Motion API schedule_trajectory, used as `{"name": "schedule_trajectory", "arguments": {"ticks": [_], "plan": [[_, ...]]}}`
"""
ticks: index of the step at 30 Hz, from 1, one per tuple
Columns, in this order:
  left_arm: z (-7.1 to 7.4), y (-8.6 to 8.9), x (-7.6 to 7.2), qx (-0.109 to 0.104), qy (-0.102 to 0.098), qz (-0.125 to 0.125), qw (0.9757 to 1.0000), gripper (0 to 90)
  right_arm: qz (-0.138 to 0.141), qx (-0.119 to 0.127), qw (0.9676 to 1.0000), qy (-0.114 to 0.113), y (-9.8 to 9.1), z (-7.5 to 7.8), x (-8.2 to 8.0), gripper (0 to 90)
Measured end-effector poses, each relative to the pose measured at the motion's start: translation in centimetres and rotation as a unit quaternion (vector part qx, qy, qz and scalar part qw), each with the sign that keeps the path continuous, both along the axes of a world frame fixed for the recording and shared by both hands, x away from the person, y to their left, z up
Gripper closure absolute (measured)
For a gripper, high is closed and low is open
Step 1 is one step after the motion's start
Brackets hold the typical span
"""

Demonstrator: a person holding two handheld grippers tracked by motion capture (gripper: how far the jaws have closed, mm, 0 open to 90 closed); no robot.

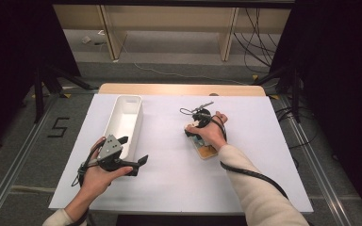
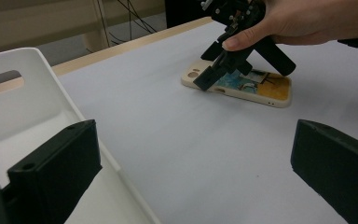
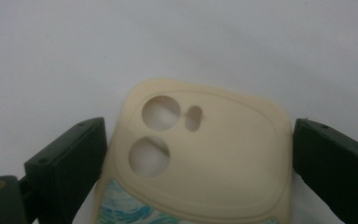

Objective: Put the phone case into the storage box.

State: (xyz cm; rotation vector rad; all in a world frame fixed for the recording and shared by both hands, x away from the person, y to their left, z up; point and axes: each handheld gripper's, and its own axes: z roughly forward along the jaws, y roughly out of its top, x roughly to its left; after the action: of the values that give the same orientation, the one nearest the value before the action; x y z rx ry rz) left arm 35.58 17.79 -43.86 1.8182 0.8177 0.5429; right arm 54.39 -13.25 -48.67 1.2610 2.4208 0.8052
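A cream phone case [image 1: 208,151] with a blue and orange picture lies flat on the white table sheet, right of centre. My right gripper [image 1: 195,134] points down over its far end, mostly covered by the hand. In the right gripper view the case [image 3: 214,140] lies between the spread jaws of this gripper [image 3: 198,154], camera holes away from me, each jaw close beside a long edge. The left gripper view shows the case [image 2: 275,91] with that right gripper [image 2: 244,77] straddling it. My left gripper [image 1: 133,149] is held open beside the bin's near end, nothing between its jaws [image 2: 193,168].
A long white bin [image 1: 139,117] stands left of centre, with nothing visible inside; its wall with a handle slot [image 2: 37,93] is close to my left jaw. A white sheet [image 1: 169,179] covers the table. Cables and stand legs lie on the floor beyond.
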Motion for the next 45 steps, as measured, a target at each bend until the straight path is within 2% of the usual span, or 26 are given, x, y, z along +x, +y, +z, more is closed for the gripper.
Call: {"name": "schedule_trajectory", "arguments": {"ticks": [30, 45], "plan": [[-0.04, -0.06, -0.01, 0.001, 0.0, 0.0, 1.0, 0.8, -0.004, -0.013, 0.9998, 0.014, 0.35, 0.05, 0.31, 4.6], [-0.05, -0.07, -0.02, 0.001, 0.0, 0.0, 1.0, 0.8, -0.017, -0.015, 0.9996, 0.019, 0.53, 0.17, 0.23, 6.3]]}}
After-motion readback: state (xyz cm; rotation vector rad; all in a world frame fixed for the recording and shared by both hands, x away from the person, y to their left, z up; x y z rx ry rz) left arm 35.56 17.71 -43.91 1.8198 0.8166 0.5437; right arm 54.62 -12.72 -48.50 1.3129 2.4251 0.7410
